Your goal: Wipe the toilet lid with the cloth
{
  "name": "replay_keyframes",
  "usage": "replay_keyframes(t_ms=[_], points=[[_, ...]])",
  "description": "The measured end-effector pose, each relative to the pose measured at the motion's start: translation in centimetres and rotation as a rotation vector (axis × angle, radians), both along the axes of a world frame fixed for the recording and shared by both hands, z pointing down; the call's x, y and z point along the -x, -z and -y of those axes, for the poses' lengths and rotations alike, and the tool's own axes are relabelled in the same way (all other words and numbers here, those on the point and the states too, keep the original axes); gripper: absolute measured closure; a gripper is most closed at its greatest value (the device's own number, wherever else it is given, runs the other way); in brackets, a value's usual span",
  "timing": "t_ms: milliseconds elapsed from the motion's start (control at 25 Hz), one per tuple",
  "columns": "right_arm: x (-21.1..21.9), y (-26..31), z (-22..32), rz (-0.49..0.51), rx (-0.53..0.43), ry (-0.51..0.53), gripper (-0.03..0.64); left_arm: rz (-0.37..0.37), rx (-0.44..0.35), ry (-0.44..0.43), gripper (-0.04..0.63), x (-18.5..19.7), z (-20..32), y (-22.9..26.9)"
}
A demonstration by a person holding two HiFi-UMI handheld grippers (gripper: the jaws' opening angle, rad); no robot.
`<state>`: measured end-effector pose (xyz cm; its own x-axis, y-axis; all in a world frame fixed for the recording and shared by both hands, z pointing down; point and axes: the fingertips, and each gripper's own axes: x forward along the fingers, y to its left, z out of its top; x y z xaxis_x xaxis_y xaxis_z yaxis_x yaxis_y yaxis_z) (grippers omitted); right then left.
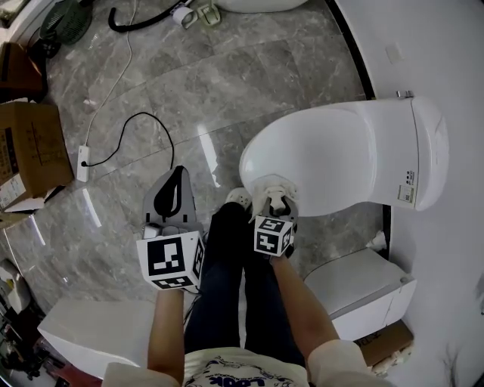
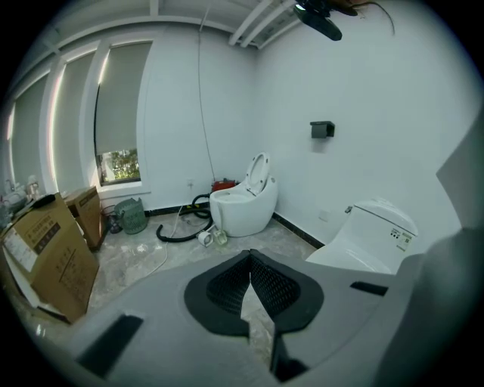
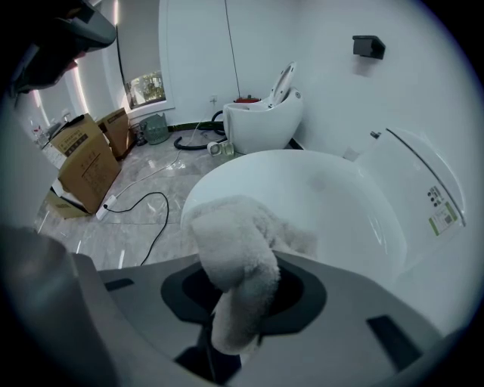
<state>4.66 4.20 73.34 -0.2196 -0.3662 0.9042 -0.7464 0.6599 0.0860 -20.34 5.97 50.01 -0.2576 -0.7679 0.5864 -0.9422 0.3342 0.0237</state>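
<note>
A white toilet with its lid (image 1: 325,155) down stands at the right of the head view; the lid (image 3: 302,204) fills the middle of the right gripper view. My right gripper (image 1: 274,198) is shut on a fluffy white cloth (image 3: 234,261), and the cloth (image 1: 272,187) rests on the lid's near front edge. My left gripper (image 1: 172,198) hangs over the floor left of the toilet. Its jaws (image 2: 249,291) are together with nothing between them.
Grey marble floor (image 1: 189,91) with a white power strip (image 1: 82,163) and black cable. Cardboard boxes (image 1: 26,155) stand at the left. A second toilet (image 2: 243,202) and black hose (image 1: 140,19) are farther off. A white bin (image 1: 359,291) sits beside the toilet. My legs (image 1: 234,280) are below.
</note>
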Motion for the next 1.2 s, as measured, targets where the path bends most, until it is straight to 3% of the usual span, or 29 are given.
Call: replay_keyframes(t_ms=[440, 640, 880, 1200], points=[[2.1, -0.3, -0.7, -0.007, 0.026, 0.054, 0.505, 0.005, 0.008, 0.043, 0.588, 1.5, -1.9, 0.1], [3.6, 2.4, 0.4, 0.066, -0.006, 0.094, 0.505, 0.007, -0.011, 0.051, 0.588, 1.9, -1.3, 1.7], [6.4, 9.6, 3.6, 0.186, -0.093, 0.088, 0.505, 0.025, -0.077, 0.045, 0.588, 2.5, 1.0, 6.6], [7.6, 25.1, 9.9, 0.368, -0.266, -0.003, 0.503, 0.039, -0.182, 0.039, 0.588, 1.9, 5.2, 15.6]])
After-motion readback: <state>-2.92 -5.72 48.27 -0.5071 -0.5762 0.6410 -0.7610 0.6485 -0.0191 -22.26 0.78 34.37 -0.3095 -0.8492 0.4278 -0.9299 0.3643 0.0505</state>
